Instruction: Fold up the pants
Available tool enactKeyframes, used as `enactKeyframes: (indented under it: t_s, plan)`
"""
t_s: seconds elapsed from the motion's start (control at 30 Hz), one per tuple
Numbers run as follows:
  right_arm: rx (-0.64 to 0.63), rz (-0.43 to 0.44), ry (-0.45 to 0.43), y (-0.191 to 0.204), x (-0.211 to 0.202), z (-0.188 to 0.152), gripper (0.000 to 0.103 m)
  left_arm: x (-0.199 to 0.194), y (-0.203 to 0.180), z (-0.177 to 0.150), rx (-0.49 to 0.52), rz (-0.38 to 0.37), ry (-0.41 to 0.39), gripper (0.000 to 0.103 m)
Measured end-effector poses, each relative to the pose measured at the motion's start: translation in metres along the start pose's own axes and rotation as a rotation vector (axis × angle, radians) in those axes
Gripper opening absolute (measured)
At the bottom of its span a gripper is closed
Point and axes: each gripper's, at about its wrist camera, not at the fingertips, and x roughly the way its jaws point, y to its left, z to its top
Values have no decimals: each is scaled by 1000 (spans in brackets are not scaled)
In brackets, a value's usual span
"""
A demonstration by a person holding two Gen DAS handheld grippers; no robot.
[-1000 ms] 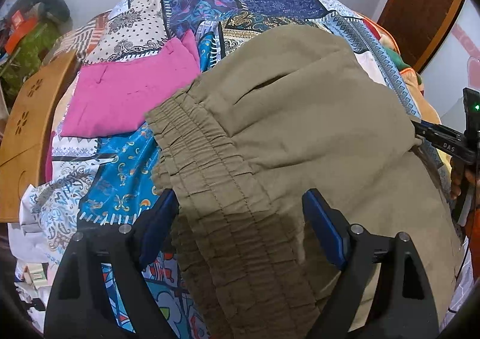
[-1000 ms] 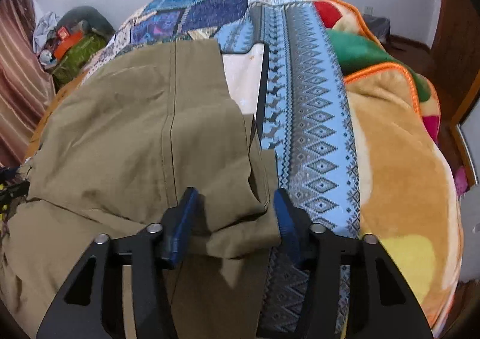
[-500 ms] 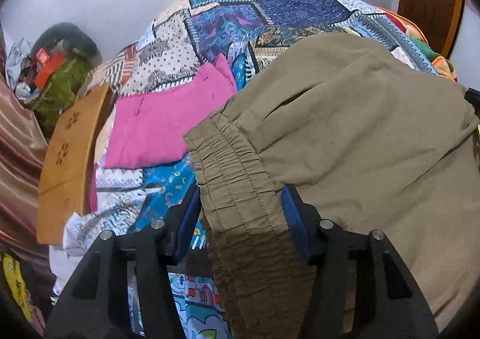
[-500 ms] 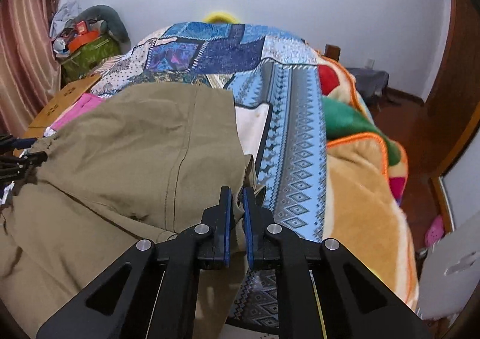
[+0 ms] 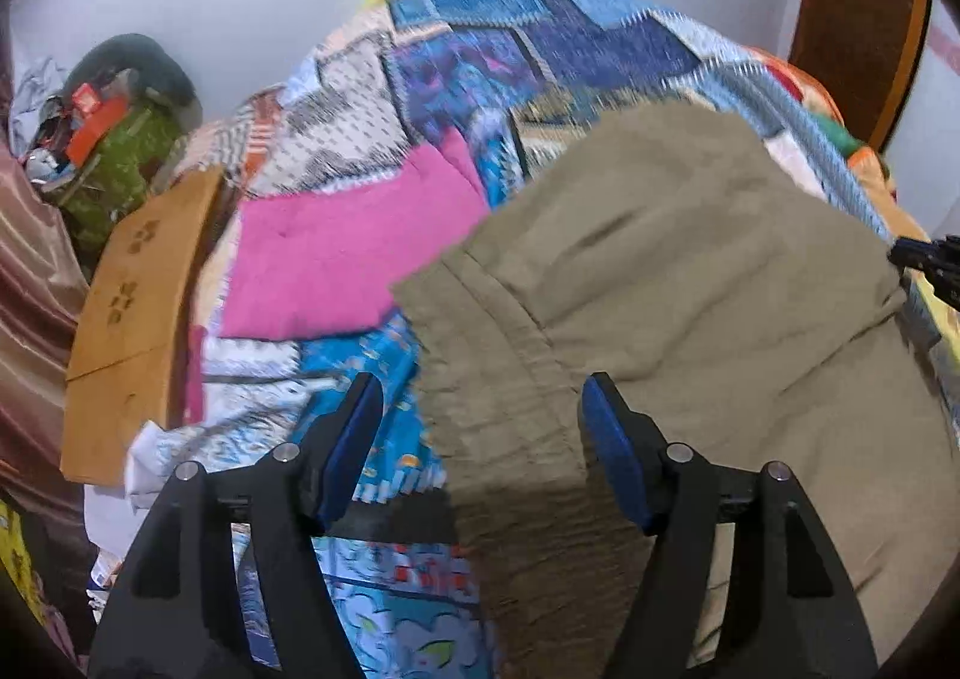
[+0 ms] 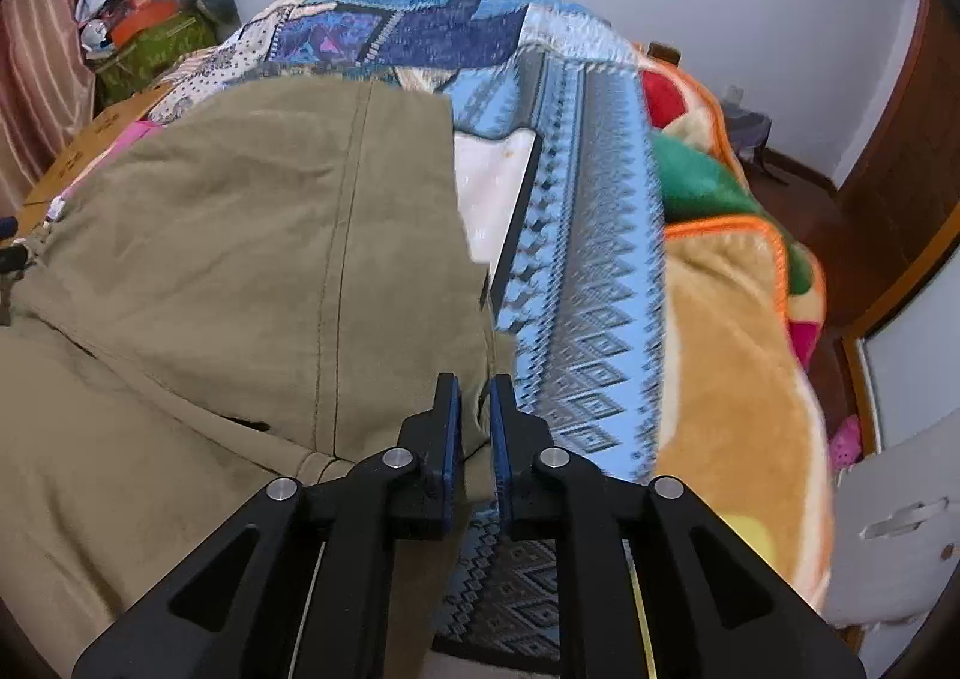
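Waistband blurred, lower end hidden.

Both views look steeply down from just behind their own black fingers, close over a bed; the left wrist view faces the elastic waistband end of the olive pants, with a pink garment beyond to its left; the right wrist view faces the opposite edge of the pants; both share the pants and the patchwork quilt behind.

light: soft, even indoor | blur: motion smear in both views | edges: fisheye bending, dark corners
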Motion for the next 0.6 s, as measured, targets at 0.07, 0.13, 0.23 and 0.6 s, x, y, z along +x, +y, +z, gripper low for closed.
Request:
enactKeyframes:
  t_s: [0.07, 0.13, 0.23, 0.6]
  plan:
    - [1, 13, -13, -3, -12, 4, 12, -8, 10, 7, -23, -18, -26, 77]
    - [26, 29, -39, -8, -23, 11, 33, -11, 21, 16, -59, -9, -52, 83]
    - [59, 58, -125, -12, -38, 28, 54, -4, 33, 27, -95, 5, -56, 85]
    - [24, 82, -142, 3, 23, 102, 54, 78, 46, 46, -150, -7, 80, 86]
